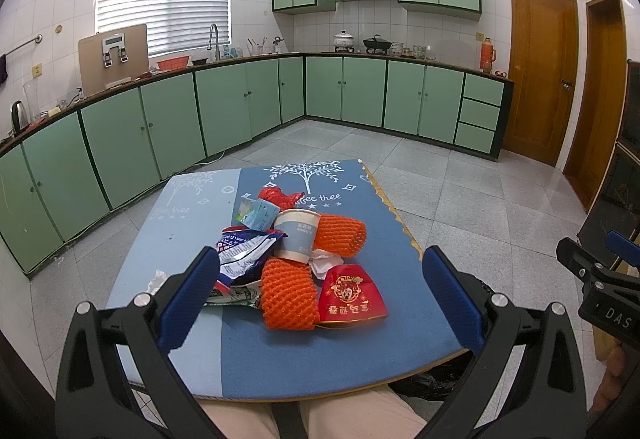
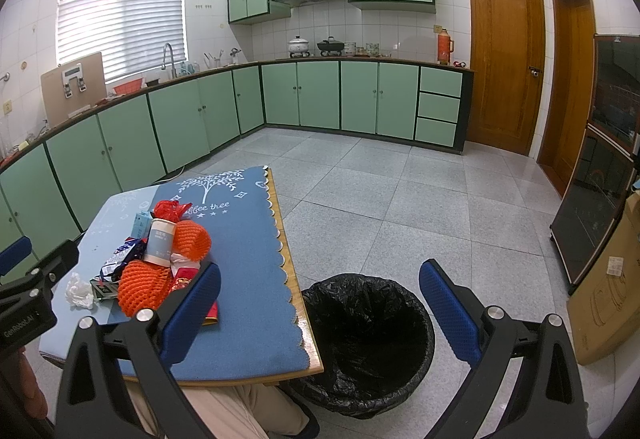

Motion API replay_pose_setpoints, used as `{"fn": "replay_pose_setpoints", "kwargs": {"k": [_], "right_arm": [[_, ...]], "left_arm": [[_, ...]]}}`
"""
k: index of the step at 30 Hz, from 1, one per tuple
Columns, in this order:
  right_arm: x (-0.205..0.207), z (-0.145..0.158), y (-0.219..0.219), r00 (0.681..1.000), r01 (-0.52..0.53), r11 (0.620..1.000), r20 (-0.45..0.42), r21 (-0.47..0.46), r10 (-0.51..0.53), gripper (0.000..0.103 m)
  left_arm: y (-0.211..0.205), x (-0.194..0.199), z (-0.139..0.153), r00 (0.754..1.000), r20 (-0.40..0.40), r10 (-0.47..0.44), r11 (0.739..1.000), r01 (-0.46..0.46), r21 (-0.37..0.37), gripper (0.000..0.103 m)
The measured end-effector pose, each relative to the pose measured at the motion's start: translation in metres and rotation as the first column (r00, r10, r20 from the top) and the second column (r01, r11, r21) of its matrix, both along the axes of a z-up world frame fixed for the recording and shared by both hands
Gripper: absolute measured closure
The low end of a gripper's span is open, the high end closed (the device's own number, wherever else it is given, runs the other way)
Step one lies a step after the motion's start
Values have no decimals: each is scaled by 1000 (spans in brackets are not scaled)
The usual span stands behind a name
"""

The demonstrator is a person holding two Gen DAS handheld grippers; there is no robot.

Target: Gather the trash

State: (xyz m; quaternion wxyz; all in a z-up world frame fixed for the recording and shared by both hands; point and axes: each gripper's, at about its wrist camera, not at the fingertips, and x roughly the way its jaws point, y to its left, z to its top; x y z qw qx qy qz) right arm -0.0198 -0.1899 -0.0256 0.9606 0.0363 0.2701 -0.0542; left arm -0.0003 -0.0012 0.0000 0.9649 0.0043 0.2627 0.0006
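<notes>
A pile of trash lies on the blue-clothed table (image 1: 340, 351): two orange foam nets (image 1: 286, 295) (image 1: 340, 233), a paper cup (image 1: 298, 235) on its side, a red packet (image 1: 352, 297), a blue-white wrapper (image 1: 244, 253), a small carton (image 1: 256, 213), red foil (image 1: 280, 197) and a white tissue (image 2: 80, 291). My left gripper (image 1: 320, 291) is open and empty, held above the table's near edge with the pile between its fingers. My right gripper (image 2: 320, 303) is open and empty, above the black-lined bin (image 2: 368, 343) on the floor right of the table (image 2: 260, 319).
Green kitchen cabinets (image 1: 224, 107) run along the far and left walls. Wooden doors (image 2: 504, 55) stand at the right. A dark glass cabinet (image 2: 600, 159) and a cardboard box (image 2: 608, 295) stand at the far right. The person's knees (image 1: 304, 415) are under the table.
</notes>
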Motion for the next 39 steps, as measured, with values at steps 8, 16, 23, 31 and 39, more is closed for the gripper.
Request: {"fn": "replay_pose_setpoints", "kwargs": {"k": [8, 16, 23, 31, 39], "right_arm": [[0, 0, 0, 1000, -1, 1000, 0, 0, 1, 6], [-1, 1, 0, 1000, -2, 1000, 2, 0, 2, 6], [19, 1, 11, 999, -53, 998, 11, 12, 53, 6], [72, -13, 58, 984, -176, 984, 24, 34, 176, 9], [148, -48, 122, 955, -293, 955, -37, 52, 295, 21]], "left_arm": [[0, 0, 0, 1000, 0, 0, 1000, 0, 0, 5], [15, 0, 3, 1000, -2, 14, 1000, -14, -3, 5], [47, 13, -11, 995, 5, 96, 995, -96, -2, 5], [106, 38, -34, 974, 15, 225, 973, -226, 41, 5], [148, 68, -64, 961, -32, 275, 961, -273, 43, 5]]}}
